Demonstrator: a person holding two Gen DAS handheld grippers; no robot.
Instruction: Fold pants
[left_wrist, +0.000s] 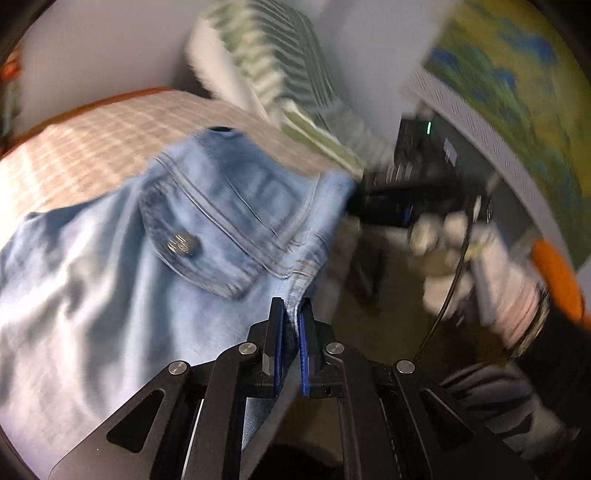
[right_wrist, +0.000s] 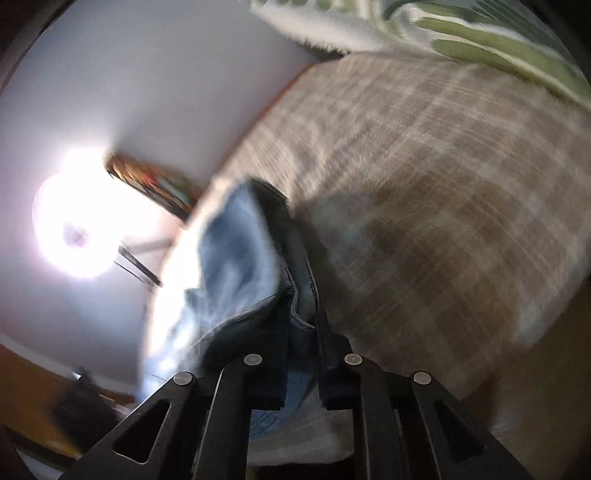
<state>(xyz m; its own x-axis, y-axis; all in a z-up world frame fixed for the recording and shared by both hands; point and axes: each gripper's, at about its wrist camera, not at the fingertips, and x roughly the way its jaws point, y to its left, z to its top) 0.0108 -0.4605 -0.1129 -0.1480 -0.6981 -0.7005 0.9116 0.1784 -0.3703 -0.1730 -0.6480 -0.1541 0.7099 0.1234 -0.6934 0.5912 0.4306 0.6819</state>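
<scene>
Left hand-held gripper (left_wrist: 291, 314): clamped on pale denim pants (left_wrist: 184, 229), waistband edge at six o'clock, lifting them.
Right hand-held gripper (right_wrist: 301, 325): closed on the waistband's other end, spreading it above the checked bed (right_wrist: 424, 184).

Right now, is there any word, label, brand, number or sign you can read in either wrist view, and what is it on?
No readable text in either view.
Metal button on the light blue denim pants: possibly embossed, too blurred to read.
Pale label on the black device: too small and blurred.
Colourful framed picture on the wall: no lettering legible.
</scene>
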